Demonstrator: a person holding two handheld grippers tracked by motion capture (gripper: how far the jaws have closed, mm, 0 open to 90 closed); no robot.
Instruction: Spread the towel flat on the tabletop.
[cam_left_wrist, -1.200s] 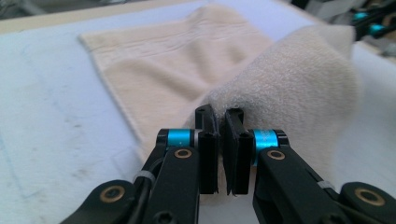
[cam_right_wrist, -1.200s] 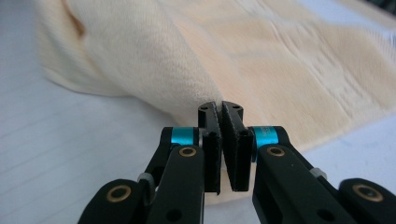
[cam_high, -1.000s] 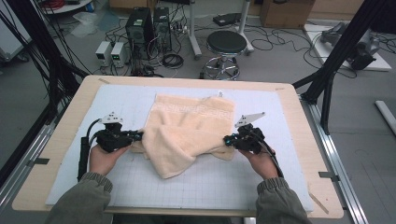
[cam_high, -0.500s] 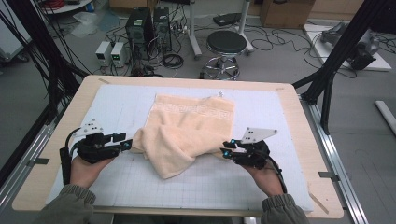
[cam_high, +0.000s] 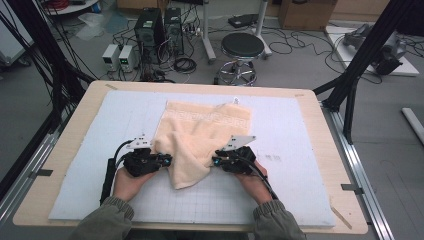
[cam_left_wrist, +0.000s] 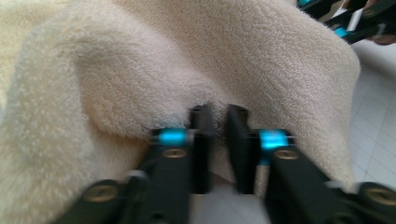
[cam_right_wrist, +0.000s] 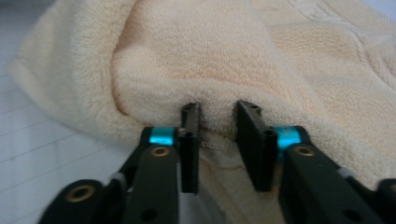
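Observation:
A cream terry towel (cam_high: 205, 125) lies rumpled on the white grid mat (cam_high: 300, 190), its near part bunched into a hanging lobe. My left gripper (cam_high: 167, 160) presses into the towel's left side, and my right gripper (cam_high: 216, 161) presses into its right side. In the left gripper view the jaws stand close together, and the left gripper (cam_left_wrist: 218, 112) pinches a fold of towel (cam_left_wrist: 233, 56). In the right gripper view the right gripper (cam_right_wrist: 218, 108) clamps a thicker fold of towel (cam_right_wrist: 233, 56), with the jaws a little farther apart. The right gripper (cam_left_wrist: 355, 23) shows beyond the towel.
The mat covers a wooden table (cam_high: 320, 115) with bare mat to the left, right and near side of the towel. Beyond the far edge stand a stool (cam_high: 242, 47), computer boxes (cam_high: 160, 25) and floor cables. Black frame legs (cam_high: 360, 65) rise at the right.
Both grippers backed a little off the towel, then moved inward toward each other. They now grip its near sides, and the near part is bunched narrower.

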